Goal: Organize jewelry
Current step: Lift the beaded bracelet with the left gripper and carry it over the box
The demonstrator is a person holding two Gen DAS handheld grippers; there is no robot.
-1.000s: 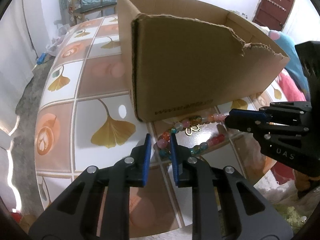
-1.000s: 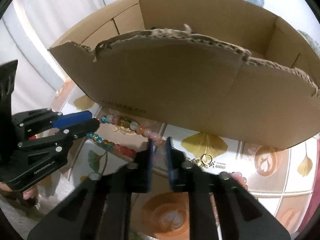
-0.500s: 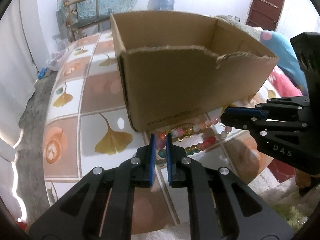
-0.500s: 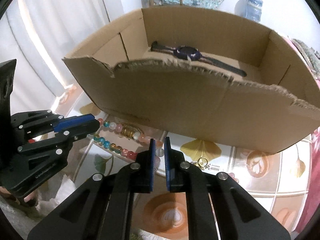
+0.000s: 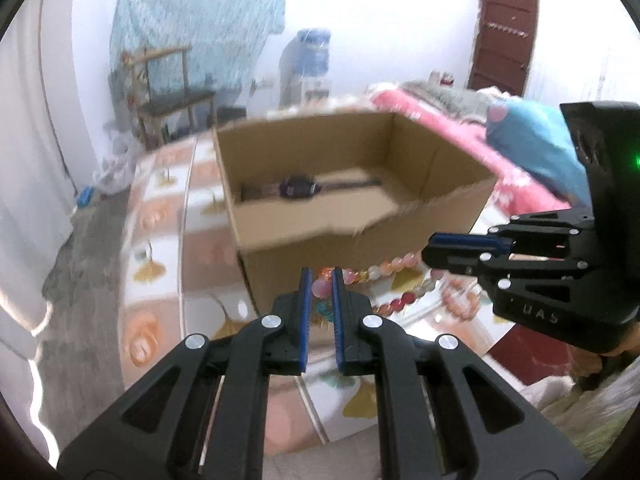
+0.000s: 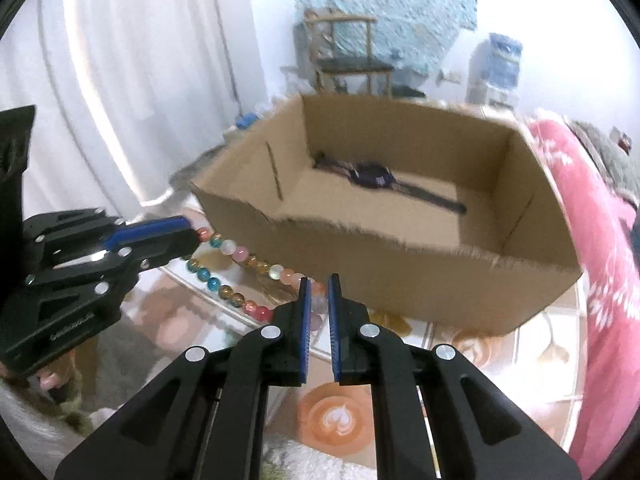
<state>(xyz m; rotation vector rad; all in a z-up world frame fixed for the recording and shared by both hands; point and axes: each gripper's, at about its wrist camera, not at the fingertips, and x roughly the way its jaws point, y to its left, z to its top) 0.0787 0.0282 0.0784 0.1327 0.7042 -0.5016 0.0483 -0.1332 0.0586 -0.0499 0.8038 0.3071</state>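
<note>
A colourful bead necklace (image 5: 394,266) (image 6: 240,254) hangs stretched in the air between my two grippers, in front of the open cardboard box (image 5: 360,236) (image 6: 400,268). My left gripper (image 5: 319,276) is shut on one end of the necklace; it also shows in the right wrist view (image 6: 188,236). My right gripper (image 6: 317,284) is shut on the other end and shows in the left wrist view (image 5: 430,250). A dark wristwatch (image 5: 298,188) (image 6: 372,174) lies on the box floor.
The box stands on a tiled table (image 5: 160,240) (image 6: 336,416) with ginkgo-leaf and latte prints. Another pink bead bracelet (image 5: 460,300) lies on the table. A pink blanket (image 6: 592,240) is at the right, a wooden chair (image 6: 348,60) behind.
Both grippers have closed on the necklace and lifted it off the table, rising so the box interior and the watch now show. The views are motion-blurred.
</note>
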